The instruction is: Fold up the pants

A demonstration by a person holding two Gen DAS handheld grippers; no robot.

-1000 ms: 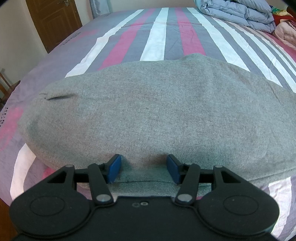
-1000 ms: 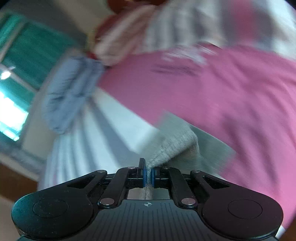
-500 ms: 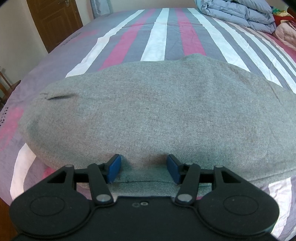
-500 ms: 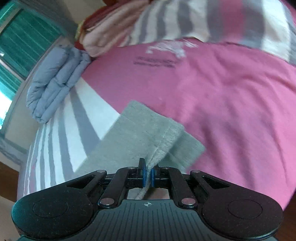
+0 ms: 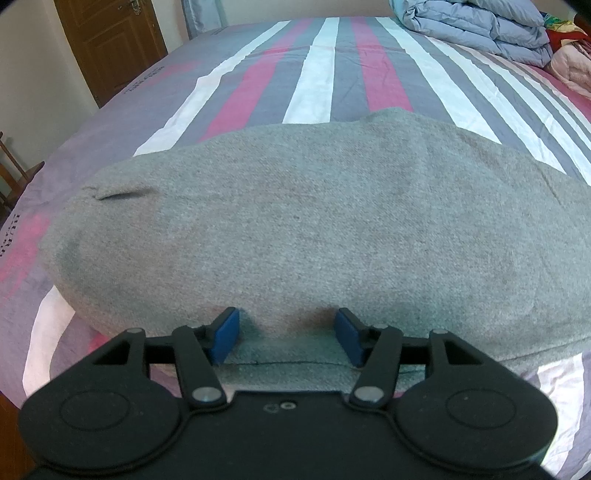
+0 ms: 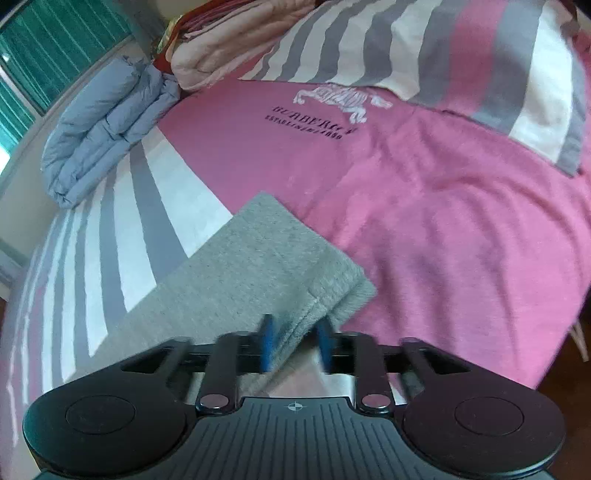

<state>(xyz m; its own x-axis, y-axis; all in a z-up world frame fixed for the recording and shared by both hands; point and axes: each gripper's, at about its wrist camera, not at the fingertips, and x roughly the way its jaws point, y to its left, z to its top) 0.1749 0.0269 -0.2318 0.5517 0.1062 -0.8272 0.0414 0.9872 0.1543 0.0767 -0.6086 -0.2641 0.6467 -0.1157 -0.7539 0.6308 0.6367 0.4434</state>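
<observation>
In the left wrist view the left gripper [image 5: 286, 334] sits at 6 o'clock with its jaws standing apart, pressed down onto the near fold of the grey pants [image 5: 295, 229], which spread wide across the striped bed [image 5: 317, 85] toward a folded blue quilt [image 5: 476, 26] at 1 o'clock. In the right wrist view the right gripper [image 6: 295, 345] has just been opening its jaws, which now stand apart and blurred with the hem of the pants [image 6: 258, 258] lying loose between them. Beyond lie a pink blanket [image 6: 424, 206] from 12 to 3 o'clock and the blue quilt [image 6: 103, 129] at 10 o'clock.
</observation>
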